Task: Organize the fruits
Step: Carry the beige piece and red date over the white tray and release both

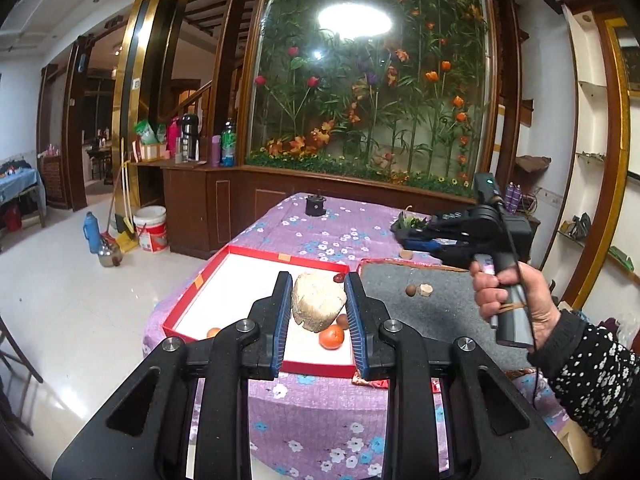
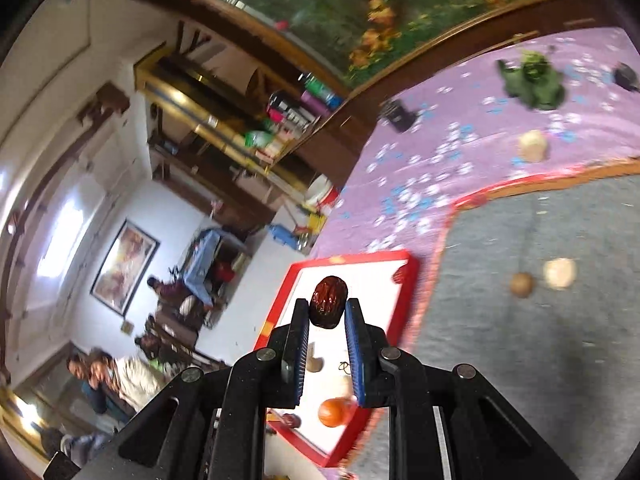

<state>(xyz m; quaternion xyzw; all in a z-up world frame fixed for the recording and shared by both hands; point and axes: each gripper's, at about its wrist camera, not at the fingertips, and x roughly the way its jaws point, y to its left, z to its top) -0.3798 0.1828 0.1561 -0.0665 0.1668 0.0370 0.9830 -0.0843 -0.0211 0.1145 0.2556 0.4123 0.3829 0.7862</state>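
My left gripper [image 1: 318, 280] is shut on a pale beige lump [image 1: 318, 304], held over the red box [image 1: 192, 292] with a white floor. In that box lie an orange [image 1: 331, 337], two small brown fruits and a red date [image 1: 338, 278] in the far corner. My right gripper [image 2: 327, 307] is shut on a dark red-brown date [image 2: 329, 299] above the same red box [image 2: 412, 276], tilted in this view. The orange [image 2: 332, 412] shows below its fingers. In the left wrist view the right gripper [image 1: 396, 234] hangs over the table's right side, held by a hand [image 1: 508, 296].
A grey mat [image 1: 448, 312] beside the box carries a small brown nut [image 1: 410, 290] and a beige piece [image 1: 424, 290]. On the purple flowered cloth [image 1: 320, 236] stand a black cylinder [image 1: 316, 205] and a green leafy bunch [image 2: 534, 80]. Another beige piece [image 2: 533, 145] lies there.
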